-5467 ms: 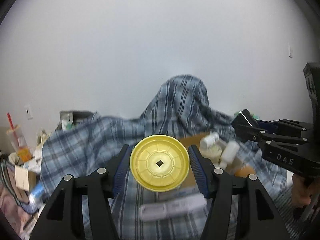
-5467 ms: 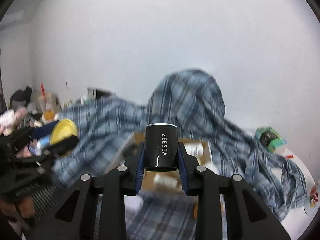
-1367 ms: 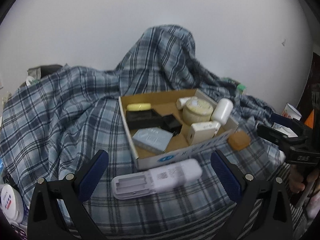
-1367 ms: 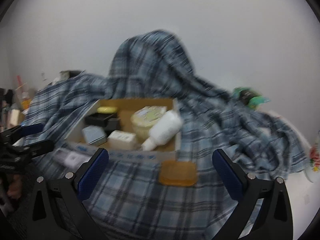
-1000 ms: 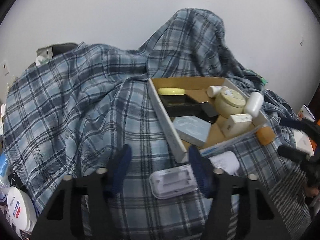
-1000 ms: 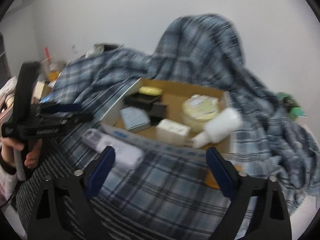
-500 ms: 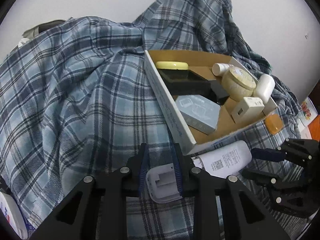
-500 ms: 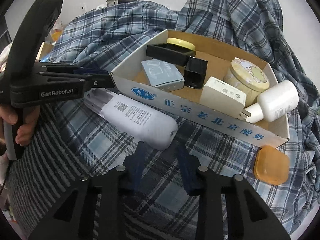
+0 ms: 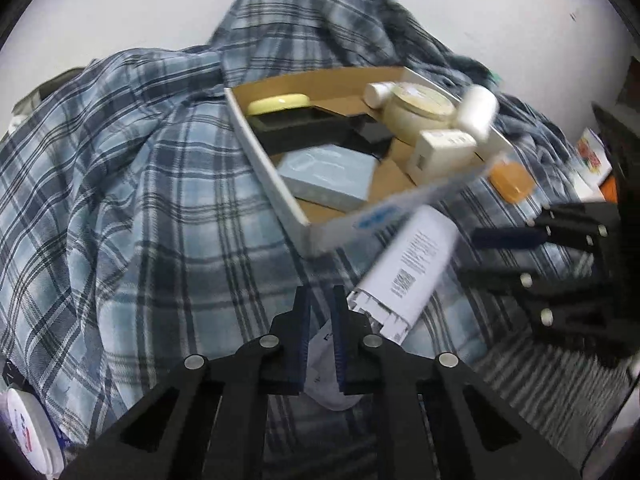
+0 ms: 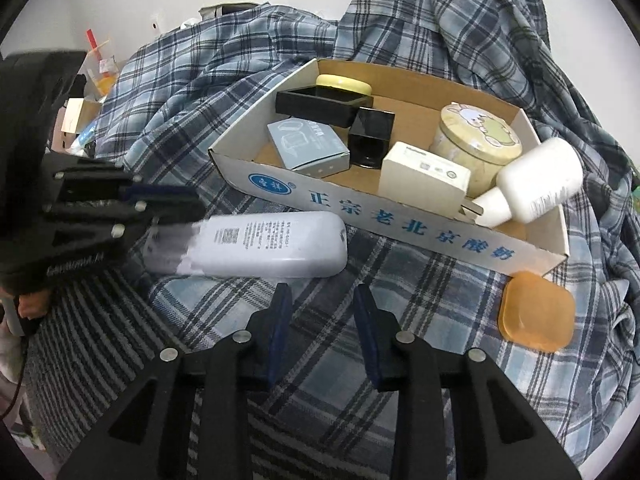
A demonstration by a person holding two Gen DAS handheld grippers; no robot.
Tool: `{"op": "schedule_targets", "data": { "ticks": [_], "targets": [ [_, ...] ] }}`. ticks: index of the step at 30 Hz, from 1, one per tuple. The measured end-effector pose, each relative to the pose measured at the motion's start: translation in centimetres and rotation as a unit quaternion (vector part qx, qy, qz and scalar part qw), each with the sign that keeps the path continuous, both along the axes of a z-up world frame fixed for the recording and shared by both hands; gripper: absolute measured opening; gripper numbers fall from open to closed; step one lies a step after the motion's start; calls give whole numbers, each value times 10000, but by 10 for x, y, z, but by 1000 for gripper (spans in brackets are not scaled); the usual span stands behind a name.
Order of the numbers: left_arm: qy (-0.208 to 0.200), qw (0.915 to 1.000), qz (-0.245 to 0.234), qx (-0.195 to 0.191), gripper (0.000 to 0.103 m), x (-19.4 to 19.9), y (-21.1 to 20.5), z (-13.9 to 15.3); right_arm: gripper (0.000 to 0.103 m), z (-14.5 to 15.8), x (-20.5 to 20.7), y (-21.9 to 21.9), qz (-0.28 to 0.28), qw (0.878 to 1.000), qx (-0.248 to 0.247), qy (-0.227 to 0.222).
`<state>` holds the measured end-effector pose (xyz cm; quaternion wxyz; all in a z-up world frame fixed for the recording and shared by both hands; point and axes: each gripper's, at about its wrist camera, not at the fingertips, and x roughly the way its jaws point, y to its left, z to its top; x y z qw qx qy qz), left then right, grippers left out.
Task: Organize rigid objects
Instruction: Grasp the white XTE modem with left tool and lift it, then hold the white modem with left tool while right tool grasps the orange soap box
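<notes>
A long white remote-like device point(image 10: 260, 246) lies on the plaid cloth in front of a cardboard box point(image 10: 400, 222). My left gripper point(image 9: 320, 312) is shut on the device's near end point(image 9: 326, 354); the rest of the device point(image 9: 412, 268) angles toward the box point(image 9: 272, 176). In the right wrist view the left gripper point(image 10: 168, 204) sits at the device's left end. My right gripper point(image 10: 322, 300) is partly open and empty, just in front of the device. An orange soap-like block point(image 10: 536, 310) lies by the box's right corner.
The box holds a yellow lid point(image 10: 342, 82), a black tray point(image 10: 320, 106), a black cube point(image 10: 370, 136), a grey-blue box point(image 10: 306, 148), a white box point(image 10: 422, 178), a round tin point(image 10: 476, 142) and a white bottle point(image 10: 536, 186). Clutter lies at the far left point(image 10: 84, 112).
My left gripper has closed on the white device's end and swung it, so it now angles toward the box. My right gripper has narrowed and moved closer to the device.
</notes>
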<state>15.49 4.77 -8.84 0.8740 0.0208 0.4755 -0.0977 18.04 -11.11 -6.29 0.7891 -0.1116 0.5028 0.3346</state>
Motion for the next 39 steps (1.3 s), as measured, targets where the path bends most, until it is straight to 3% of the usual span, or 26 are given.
{"op": "schedule_targets", "data": {
  "ticks": [2,5,7,9,10,11,14,19,25,27,31,39],
  "targets": [
    [53,9999,-145,58,11,-8,-8,2,31,3,-2,-4,-8,10000,38,-15],
    [259,9988,-312,-286,11,-15,-8,3,31,7,-5,-10,-37,9999,96,-48],
    [155,9984,-463,-273,12,-20,-13,8,31,10,-7,-15,-76,9998,159,-100],
    [-93,9981,-579,-203,25,-23,-18,16,31,12,-8,-20,-137,9996,179,-140],
    [-133,9978,-619,-206,41,-23,-20,19,31,12,-8,-22,-161,9996,215,-133],
    [-76,9973,-676,-281,51,-21,-23,21,31,13,-7,-25,-185,9994,252,-120],
    [-36,9946,-895,-527,51,-14,-28,22,31,15,-7,-33,-262,9990,346,-101],
    [94,9918,-1270,-134,51,-8,-47,11,31,15,-4,-43,-390,9981,465,-52],
    [430,9917,-1214,-4,48,3,-50,-7,31,17,-1,-49,-476,9970,605,-26],
    [409,9908,-1287,17,48,2,-51,-7,31,17,-1,-50,-474,9970,614,-34],
    [284,9888,-1403,422,45,-3,-61,-9,31,18,-1,-50,-477,9970,599,-78],
    [-12,9895,-1344,531,43,-15,-67,5,31,33,-4,-58,-579,9959,517,-475]
  ]
}}
